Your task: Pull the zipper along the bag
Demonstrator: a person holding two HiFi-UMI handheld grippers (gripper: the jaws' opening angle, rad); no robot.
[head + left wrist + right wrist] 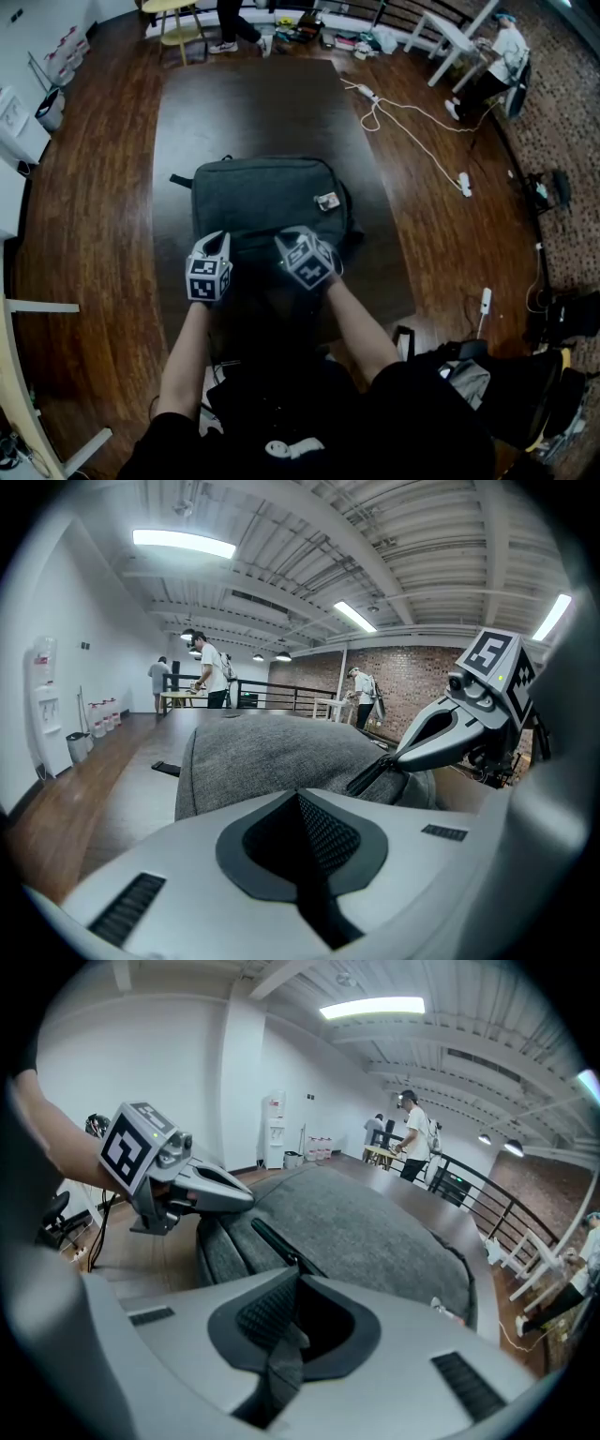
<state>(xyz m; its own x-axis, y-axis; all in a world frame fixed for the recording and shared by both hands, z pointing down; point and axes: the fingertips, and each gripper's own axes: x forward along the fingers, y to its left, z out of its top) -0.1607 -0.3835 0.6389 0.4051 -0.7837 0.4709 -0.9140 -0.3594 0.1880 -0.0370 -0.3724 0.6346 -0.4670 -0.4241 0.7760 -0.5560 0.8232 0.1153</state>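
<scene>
A grey bag (262,192) lies flat on the dark table (253,103). Both grippers sit at its near edge. My right gripper (292,240) is shut on the zipper pull (284,1361), a dark fabric tab that shows between its jaws. The zipper line (281,1246) runs across the bag's near side just past those jaws. My left gripper (218,240) rests at the bag's near-left corner, jaws together; whether they pinch fabric is hidden. In the left gripper view the right gripper (398,758) touches the zipper (375,772). In the right gripper view the left gripper (234,1196) lies on the bag (375,1232).
A white cable with power strips (412,117) trails over the wooden floor right of the table. Black bags (525,375) lie at the near right. A person (506,47) sits far right; a stool (178,23) stands beyond the table.
</scene>
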